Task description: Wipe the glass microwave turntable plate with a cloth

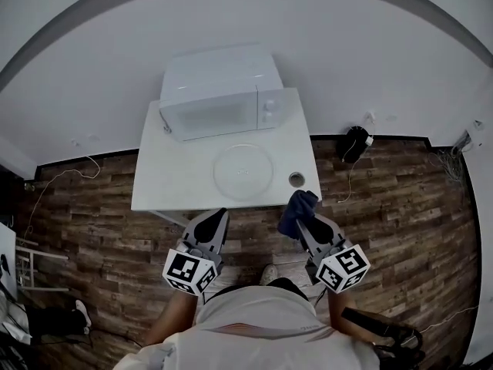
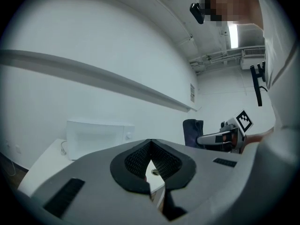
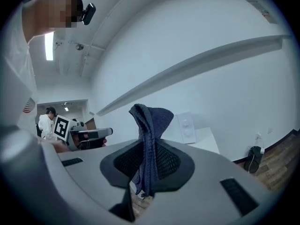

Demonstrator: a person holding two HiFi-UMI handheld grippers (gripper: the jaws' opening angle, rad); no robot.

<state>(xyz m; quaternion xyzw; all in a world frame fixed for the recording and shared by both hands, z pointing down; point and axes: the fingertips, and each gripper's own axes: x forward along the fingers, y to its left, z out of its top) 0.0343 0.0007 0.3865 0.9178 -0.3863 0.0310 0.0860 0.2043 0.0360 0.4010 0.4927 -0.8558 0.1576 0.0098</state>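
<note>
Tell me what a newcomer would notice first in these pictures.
A white microwave stands at the back of a small white table, with the clear glass plate lying in front of it. The right tongs are shut on a dark blue cloth near the table's front right corner. The left tongs are shut and empty beside them.
</note>
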